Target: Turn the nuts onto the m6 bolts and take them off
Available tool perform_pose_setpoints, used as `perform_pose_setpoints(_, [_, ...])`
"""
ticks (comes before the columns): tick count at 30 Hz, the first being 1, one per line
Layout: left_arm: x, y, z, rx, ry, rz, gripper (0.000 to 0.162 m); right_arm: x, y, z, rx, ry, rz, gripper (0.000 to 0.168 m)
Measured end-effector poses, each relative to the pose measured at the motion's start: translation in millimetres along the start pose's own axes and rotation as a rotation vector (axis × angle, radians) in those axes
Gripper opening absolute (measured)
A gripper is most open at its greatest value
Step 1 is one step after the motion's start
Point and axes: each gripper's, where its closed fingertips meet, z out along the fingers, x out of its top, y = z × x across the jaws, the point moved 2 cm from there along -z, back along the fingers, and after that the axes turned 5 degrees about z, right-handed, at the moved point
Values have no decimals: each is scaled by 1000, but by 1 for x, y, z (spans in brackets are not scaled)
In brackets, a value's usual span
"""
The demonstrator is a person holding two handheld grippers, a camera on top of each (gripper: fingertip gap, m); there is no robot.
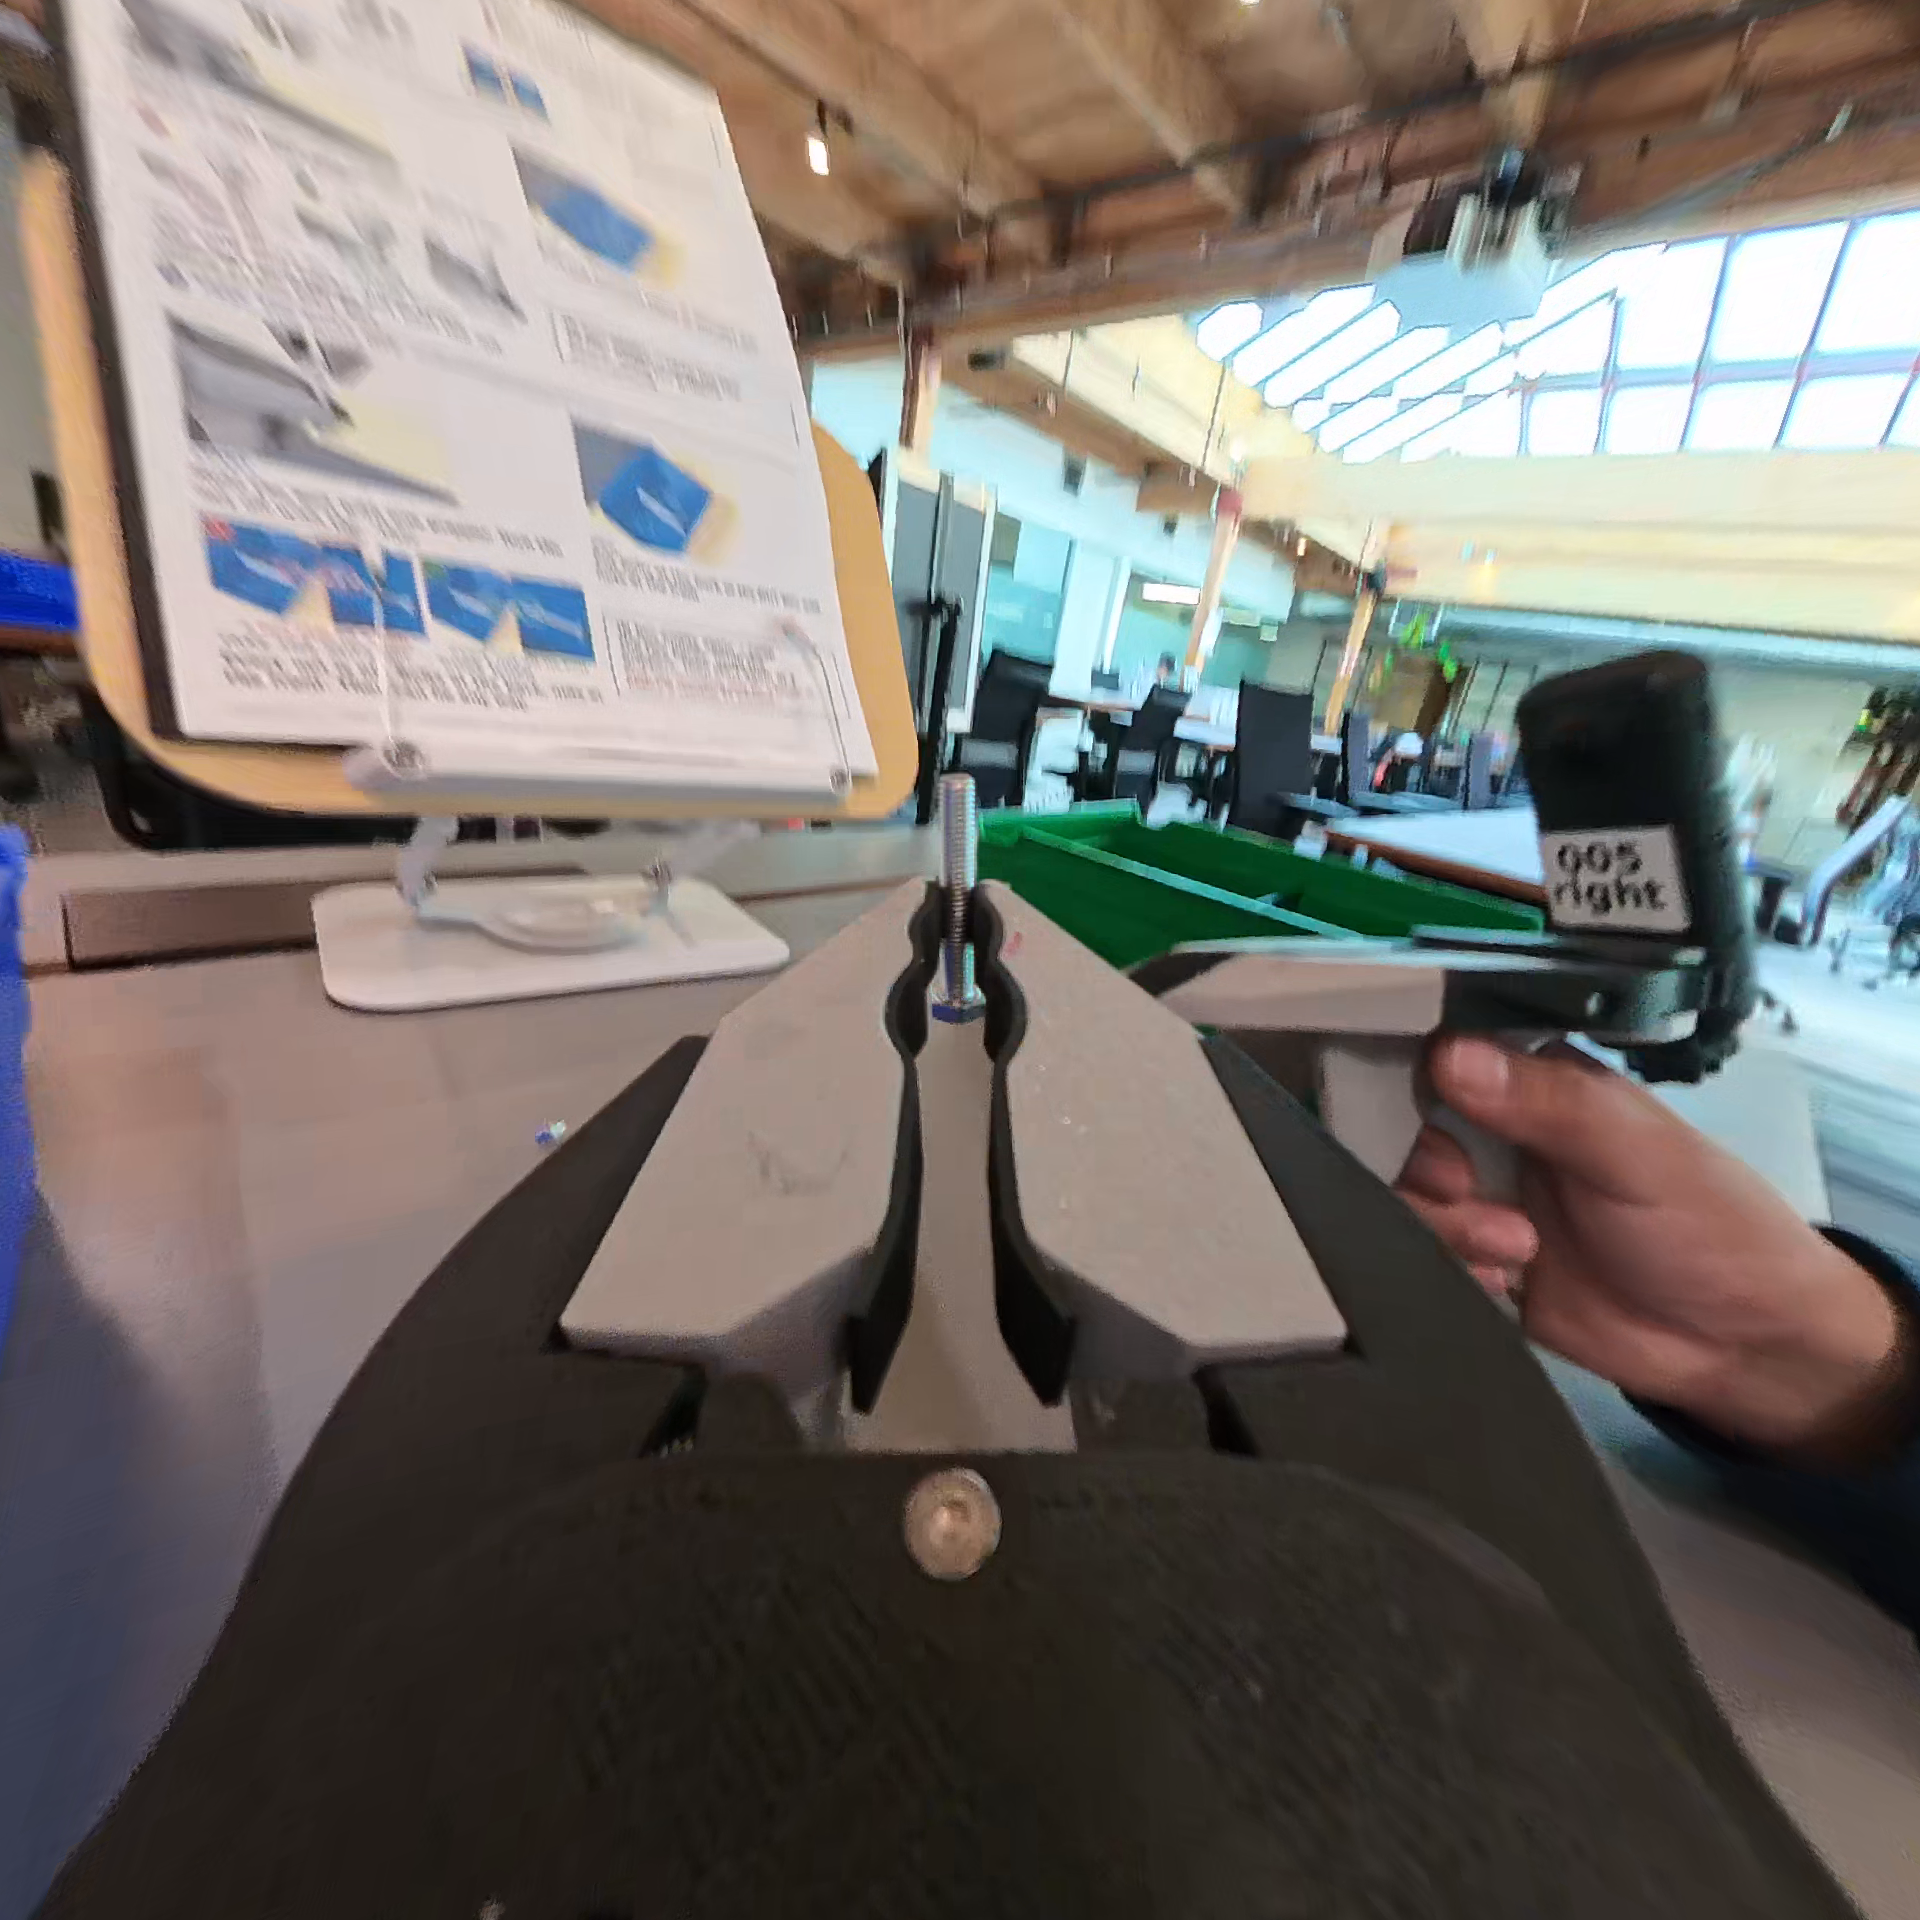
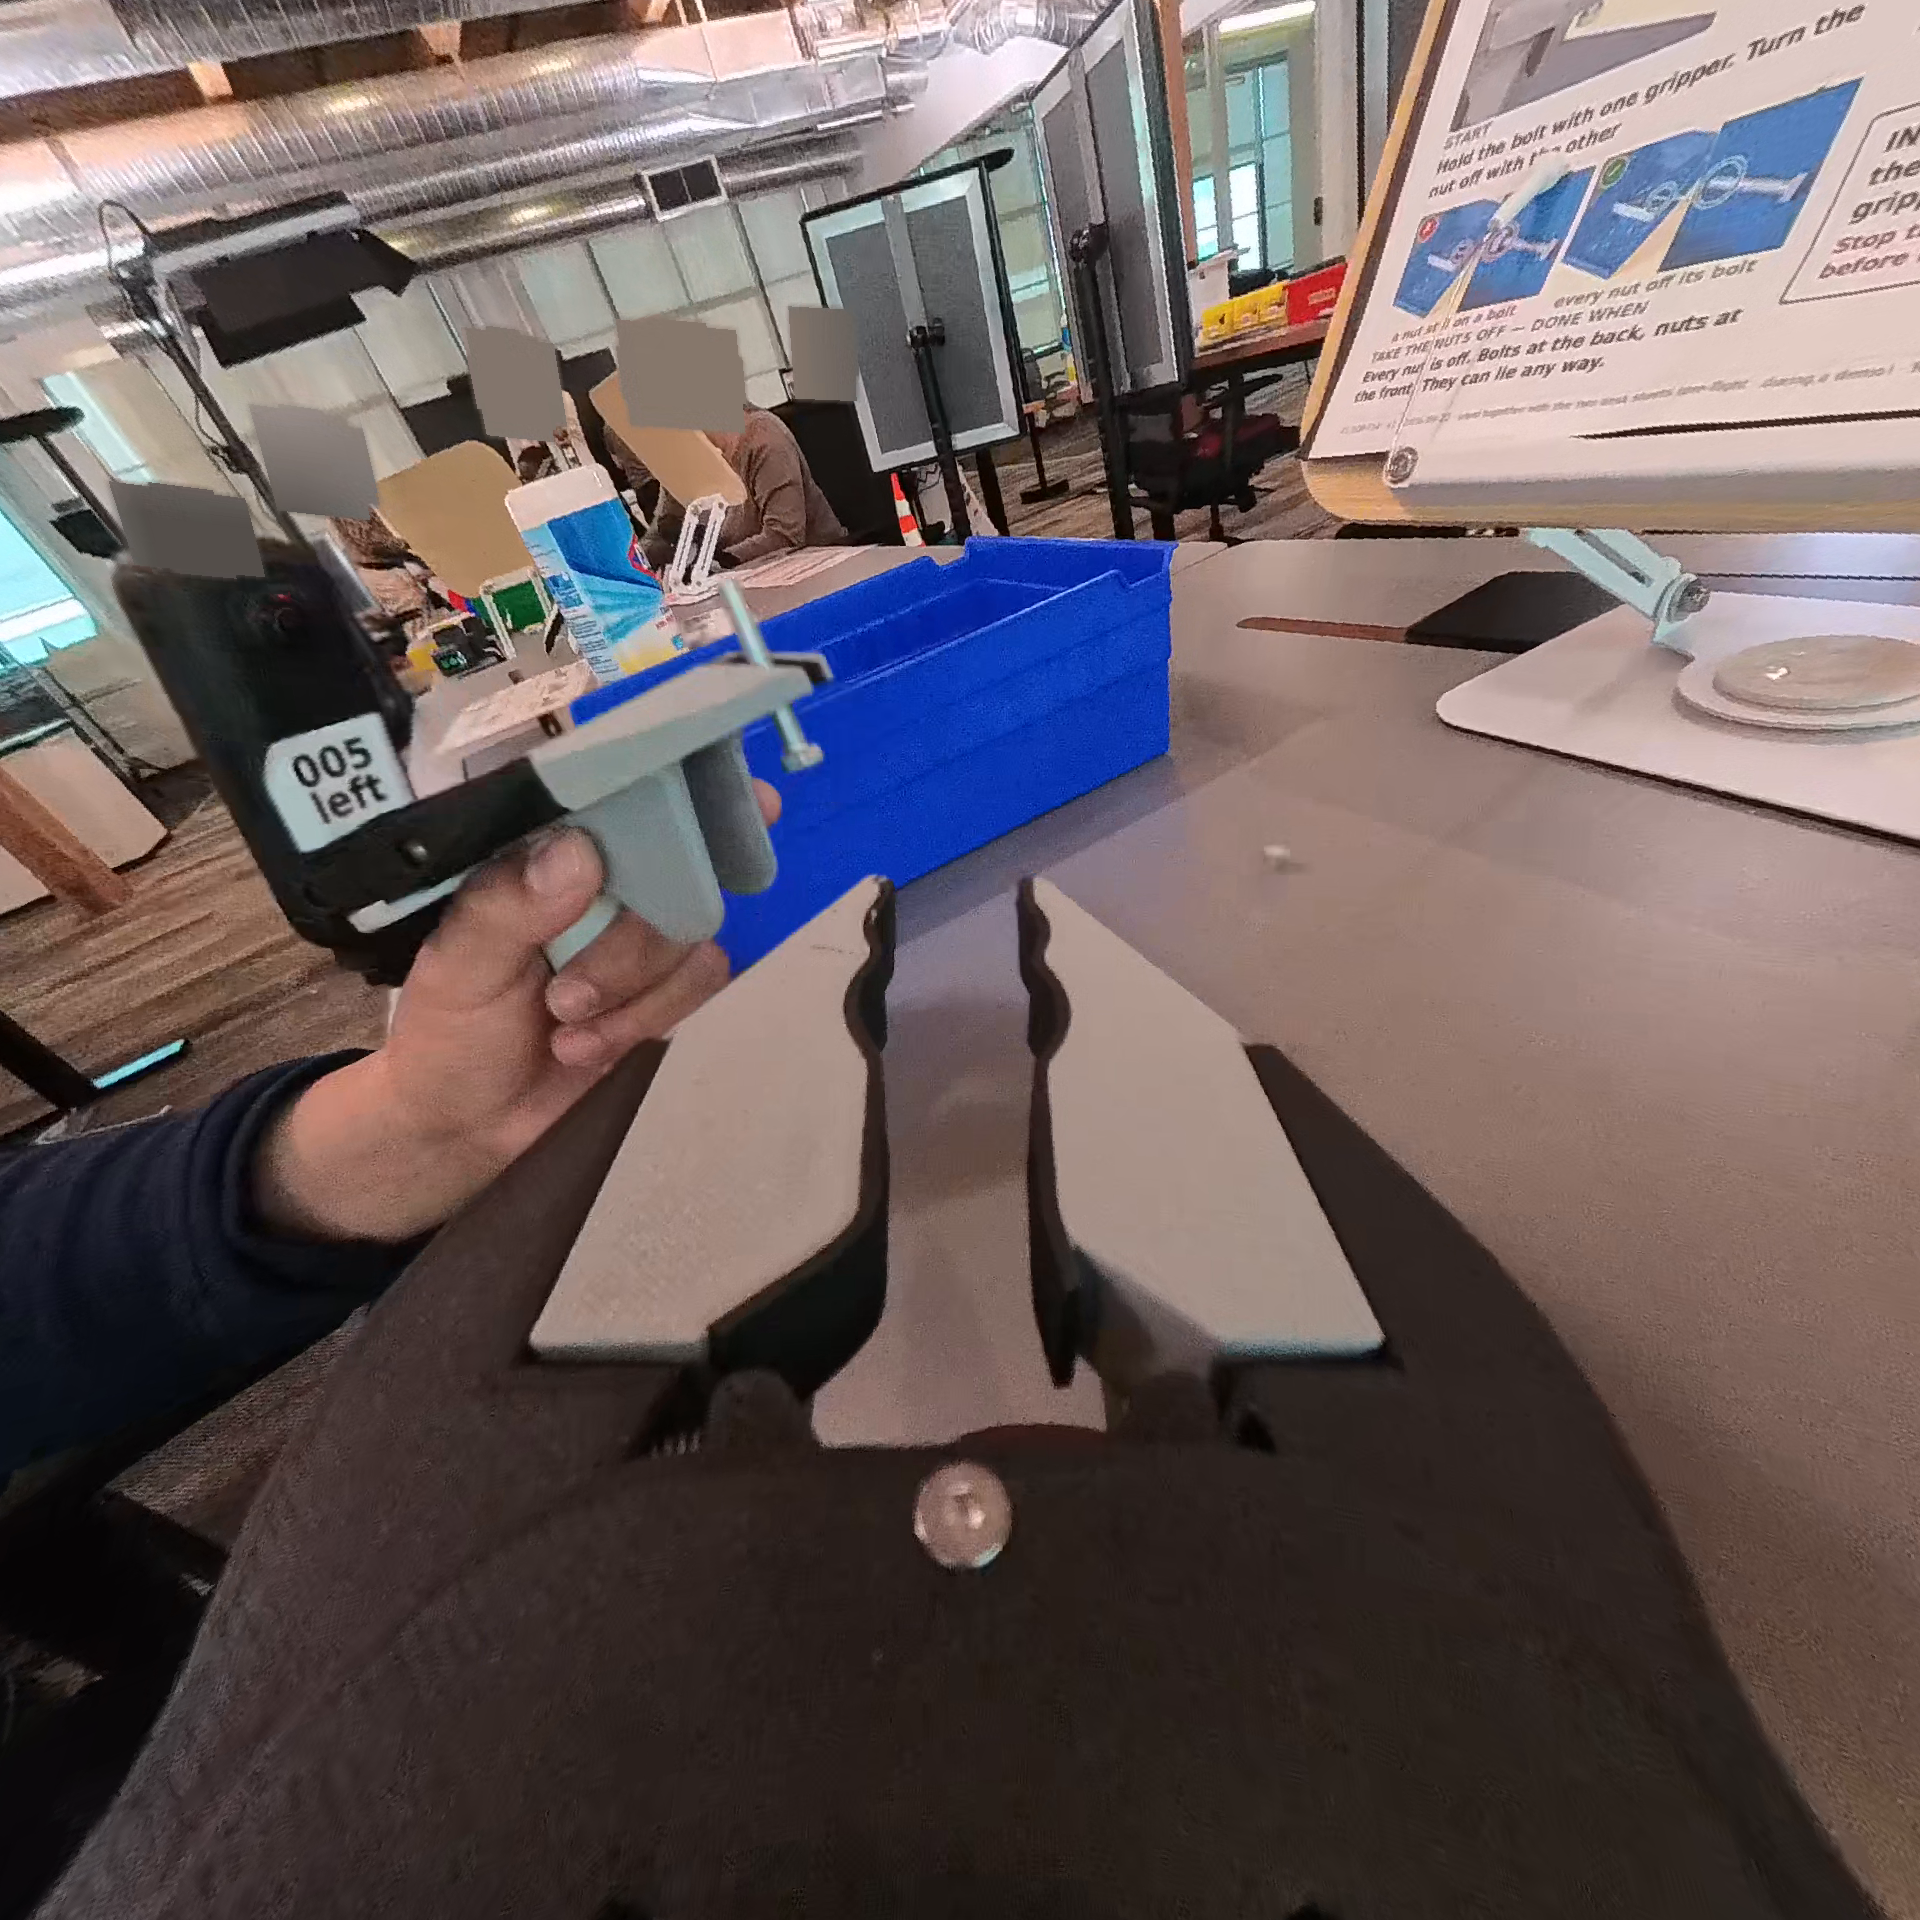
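My left gripper (image 1: 956, 904) is shut on a silver bolt (image 1: 956, 894) and holds it upright above the grey table, threads up, head (image 1: 958, 1006) below the tips. No nut shows on the bolt. In the right wrist view the left gripper (image 2: 774, 670) shows at the left with the same bolt (image 2: 764, 675) through its tips. My right gripper (image 2: 956, 914) is open and empty above the table. It shows side-on at the right of the left wrist view (image 1: 1247, 961), held by a hand (image 1: 1621, 1247). A small silver piece, perhaps a nut (image 2: 1276, 856), lies on the table.
A blue bin (image 2: 987, 707) stands on the table at the left. A green tray (image 1: 1195, 883) stands behind at the right. An instruction sheet on a white stand (image 1: 468, 395) rises at the back, and also shows in the right wrist view (image 2: 1662, 260). People sit at desks far behind. Tip to tip, the grippers are about 7 centimeters apart.
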Motion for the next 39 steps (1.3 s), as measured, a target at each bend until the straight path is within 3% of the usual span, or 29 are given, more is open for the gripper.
perform_pose_setpoints(2, [10, -8, -6, 41, 59, -14, 3, 0, 4, -1, -21, 2, 6, 21])
perform_pose_setpoints(6, [5, -31, -10, 185, 30, -7, 3, -4, 10, 0, -45, -21, 24, 22])
perform_pose_setpoints(11, [-10, -20, -1, 128, -65, 25, 3, -7, 1, 3, -8, -42, -5, 26])
perform_pose_setpoints(15, [-30, 12, 10, -66, -175, 46, 2, 9, -21, -2, 120, 62, -22, 26])
perform_pose_setpoints(21, [-40, 44, 13, -158, -212, 267, 2, 2, -28, 2, 184, 18, 20, 22])
perform_pose_setpoints(22, [-43, 48, 14, -164, -222, 304, 3, -1, -28, 3, 175, -1, 1, 6])
perform_pose_setpoints(23, [-46, 48, 14, -150, -237, 338, 3, -3, -26, 3, 151, -18, -24, 4])
perform_pose_setpoints(29, [-51, 48, 14, -152, -264, 377, 3, -7, -24, 3, 158, -42, -3, 6])
perform_pose_setpoints(31, [-54, 46, 14, -142, -287, 392, 3, -9, -23, 6, 156, -58, 18, 21])
perform_pose_setpoints(32, [-57, 48, 15, -152, -302, 397, 3, -10, -25, 6, 160, -63, 9, 16])
perform_pose_setpoints(34, [-58, 50, 15, -147, -302, 431, 3, -9, -20, 5, 88, -63, -75, 3])
perform_pose_setpoints(39, [-55, 35, 16, -51, -300, 392, 8, 8, -6, -5, -265, -13, -478, 1])
